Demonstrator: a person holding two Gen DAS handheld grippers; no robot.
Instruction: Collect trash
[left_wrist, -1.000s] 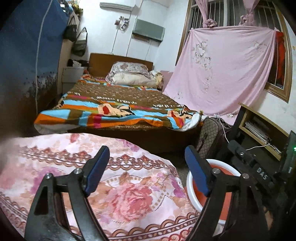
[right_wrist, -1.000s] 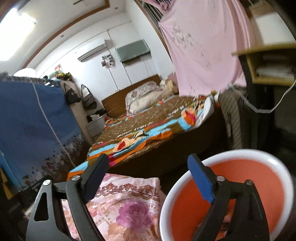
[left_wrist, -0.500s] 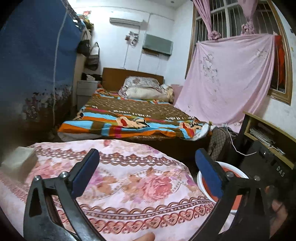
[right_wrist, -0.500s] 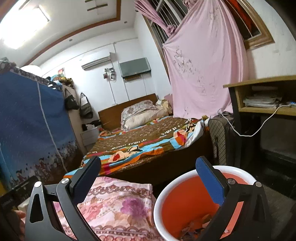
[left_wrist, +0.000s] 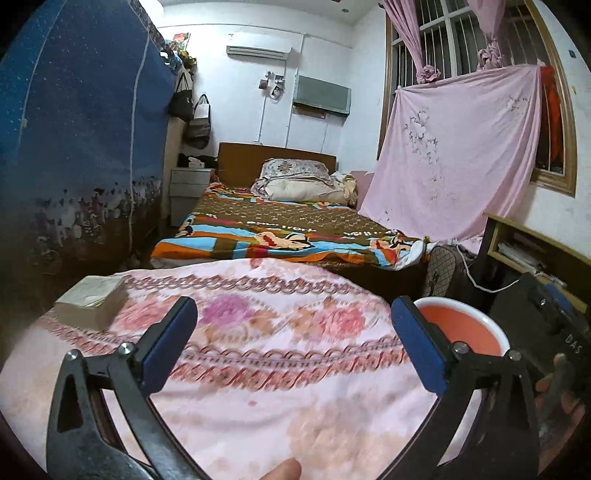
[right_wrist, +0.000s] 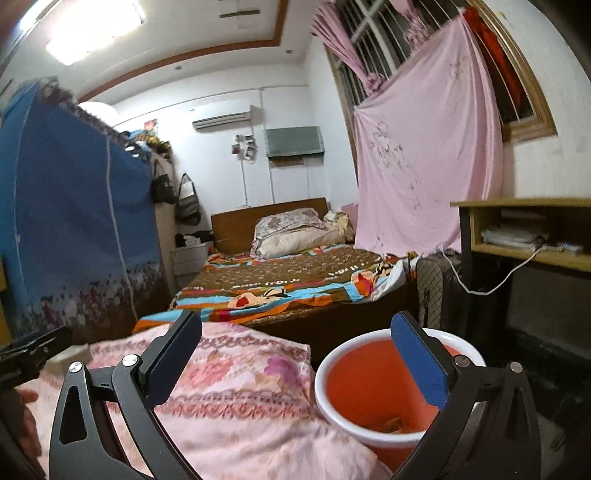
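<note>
trash scraps (right_wrist: 393, 424) lie in the orange bin (right_wrist: 354, 373), right of the pink floral cloth (left_wrist: 280, 354); left gripper (left_wrist: 291, 343) and right gripper (right_wrist: 295, 354) both spread, empty.

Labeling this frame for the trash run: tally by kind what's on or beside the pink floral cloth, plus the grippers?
Grippers: 2, left gripper and right gripper, both open and empty
Bins: 1, orange bin with white rim, scraps at the bottom
Blocks: 1, pale block lying on the floral cloth
Cloths: 1
Total: 5
</note>
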